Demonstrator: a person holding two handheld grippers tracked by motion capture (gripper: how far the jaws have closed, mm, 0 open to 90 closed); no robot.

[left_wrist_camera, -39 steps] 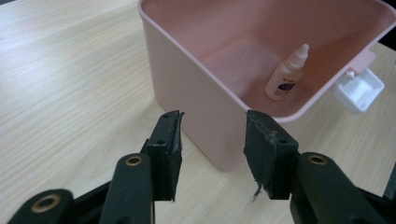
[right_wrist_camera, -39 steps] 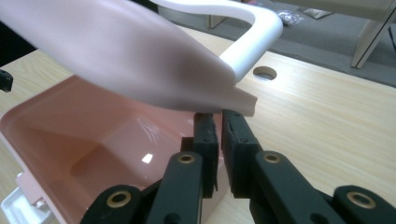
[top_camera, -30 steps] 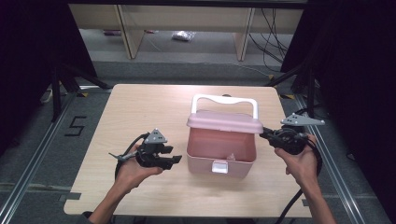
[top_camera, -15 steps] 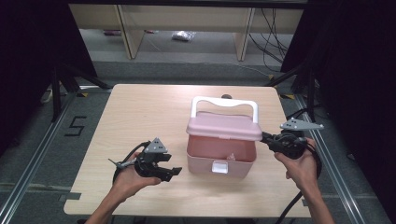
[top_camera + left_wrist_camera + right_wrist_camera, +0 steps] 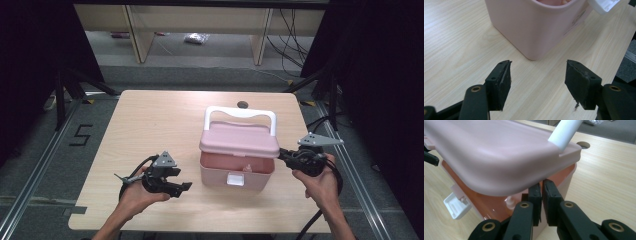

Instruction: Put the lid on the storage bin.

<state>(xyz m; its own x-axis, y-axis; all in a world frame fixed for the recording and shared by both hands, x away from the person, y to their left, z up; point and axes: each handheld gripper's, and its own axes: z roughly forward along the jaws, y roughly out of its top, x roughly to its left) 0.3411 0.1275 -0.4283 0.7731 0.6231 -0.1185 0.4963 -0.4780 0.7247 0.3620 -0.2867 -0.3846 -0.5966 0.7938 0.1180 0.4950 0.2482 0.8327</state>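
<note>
One pink box (image 5: 239,160), long axis crosswise, latch toward person, left jaws apart, right jaws together

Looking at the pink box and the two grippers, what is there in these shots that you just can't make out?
- Inside of the pink box: high view, the raised lid covers it.
- Whether the right gripper touches the lid: right gripper view, tips go under the lid's edge.
- Small object on the far floor: high view, too small.

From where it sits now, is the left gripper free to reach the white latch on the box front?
Probably yes: the left gripper is open, empty, with bare table between it and the white latch.
</note>
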